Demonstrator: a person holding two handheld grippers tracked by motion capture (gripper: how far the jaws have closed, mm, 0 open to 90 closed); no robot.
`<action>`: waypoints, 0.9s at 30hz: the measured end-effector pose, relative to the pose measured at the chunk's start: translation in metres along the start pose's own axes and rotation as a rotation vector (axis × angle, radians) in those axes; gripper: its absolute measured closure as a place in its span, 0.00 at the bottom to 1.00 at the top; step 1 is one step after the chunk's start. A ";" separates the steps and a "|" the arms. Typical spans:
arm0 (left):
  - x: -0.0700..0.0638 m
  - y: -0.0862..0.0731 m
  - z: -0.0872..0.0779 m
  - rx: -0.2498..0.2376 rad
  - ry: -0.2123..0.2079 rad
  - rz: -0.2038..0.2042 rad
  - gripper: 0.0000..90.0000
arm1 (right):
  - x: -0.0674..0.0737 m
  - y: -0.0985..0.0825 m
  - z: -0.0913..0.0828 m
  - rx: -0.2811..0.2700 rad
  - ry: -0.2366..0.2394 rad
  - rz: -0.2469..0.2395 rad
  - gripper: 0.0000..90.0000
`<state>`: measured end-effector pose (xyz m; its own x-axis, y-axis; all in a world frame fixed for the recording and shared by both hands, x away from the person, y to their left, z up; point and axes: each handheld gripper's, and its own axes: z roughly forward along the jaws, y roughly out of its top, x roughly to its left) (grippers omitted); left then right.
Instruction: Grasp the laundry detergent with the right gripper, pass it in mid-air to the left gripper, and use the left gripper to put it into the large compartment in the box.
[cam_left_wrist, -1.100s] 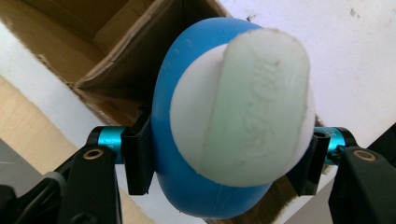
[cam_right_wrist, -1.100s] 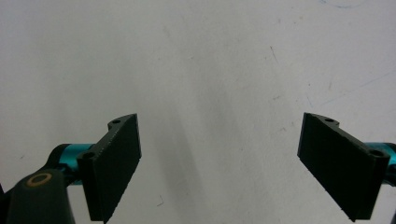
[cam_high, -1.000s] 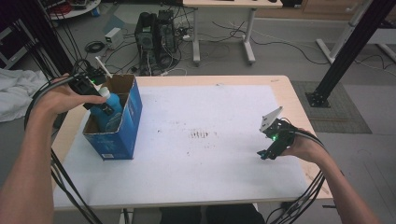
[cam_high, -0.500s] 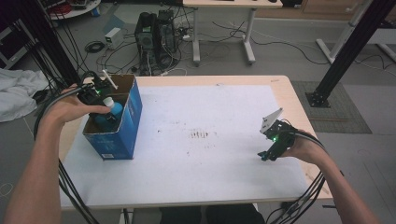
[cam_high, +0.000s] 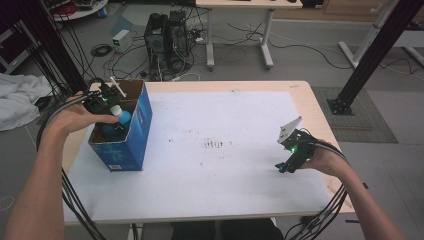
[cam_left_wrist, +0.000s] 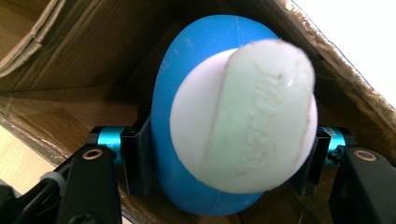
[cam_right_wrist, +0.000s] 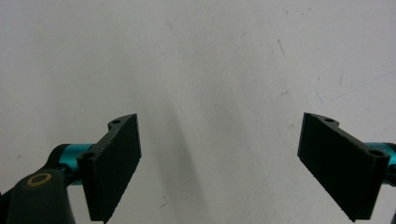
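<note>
High view: the left claw (cam_high: 111, 102) has shifted from the near part of the blue box (cam_high: 134, 131) toward its far end, dipping inside, clamped on the blue bottle (cam_high: 121, 118) with the white cap. That suggests the bottle is being set down in the box. Well right of the box, the right claw (cam_high: 286, 166) rests wide open and empty on the surface (cam_high: 220, 170).

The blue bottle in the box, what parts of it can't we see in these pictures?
- Blue bottle, left gripper view: its white cap covers most of the body; the bottom is cut off by the frame edge.
- Raised lettering on the cap: too blurred to read.
- High view: the cardboard box wall and the left hand-held gripper hide the bottle's lower part.
- What else lies inside the box: too dark to tell.
</note>
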<state>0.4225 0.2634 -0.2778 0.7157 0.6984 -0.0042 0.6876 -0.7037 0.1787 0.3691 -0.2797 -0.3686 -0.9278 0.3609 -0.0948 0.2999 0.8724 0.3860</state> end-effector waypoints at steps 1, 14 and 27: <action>0.000 0.000 0.000 0.003 0.002 0.001 0.41 | 0.000 0.000 0.000 -0.002 -0.001 -0.002 0.14; 0.000 0.001 -0.002 0.006 0.026 -0.018 0.40 | 0.001 0.000 0.000 0.004 0.003 0.000 0.14; 0.000 0.003 -0.007 0.009 0.035 -0.021 0.34 | 0.002 0.001 0.000 0.004 0.001 0.003 0.14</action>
<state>0.4233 0.2621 -0.2700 0.6964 0.7172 0.0261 0.7039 -0.6896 0.1700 0.3673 -0.2783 -0.3689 -0.9270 0.3633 -0.0931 0.3035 0.8727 0.3825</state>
